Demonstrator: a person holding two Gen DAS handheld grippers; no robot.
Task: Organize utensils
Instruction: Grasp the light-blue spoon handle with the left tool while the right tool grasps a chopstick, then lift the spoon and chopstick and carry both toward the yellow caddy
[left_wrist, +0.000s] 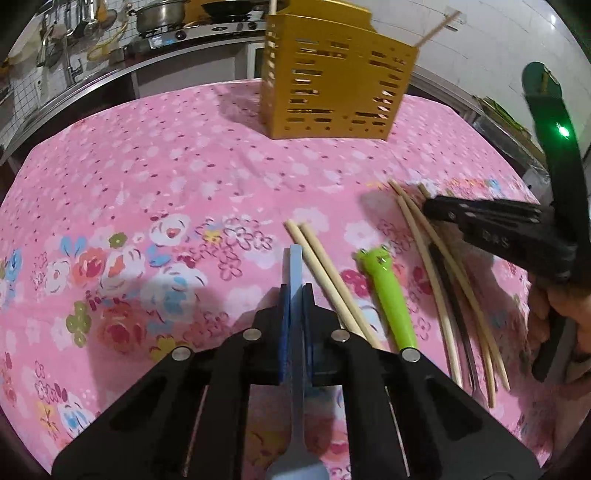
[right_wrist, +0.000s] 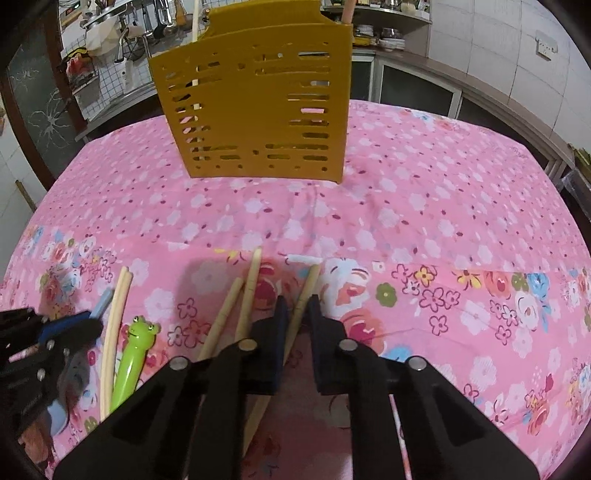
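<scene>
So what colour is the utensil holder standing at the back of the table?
Mustard yellow, with slotted cut-outs; the utensil holder shows best in the right wrist view.

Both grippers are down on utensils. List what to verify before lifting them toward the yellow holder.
1. Left gripper clamped on blue utensil: ok.
2. Right gripper pinching its chopstick: cannot tell; it lies between the jaws.
3. Yellow holder upright: ok.
4. Tablecloth bare between grippers and holder: ok.
5. Green frog utensil and other chopsticks put away: not ok, they lie on the cloth.

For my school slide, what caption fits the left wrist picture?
Left gripper shut on blue utensil beside chopsticks.
</scene>
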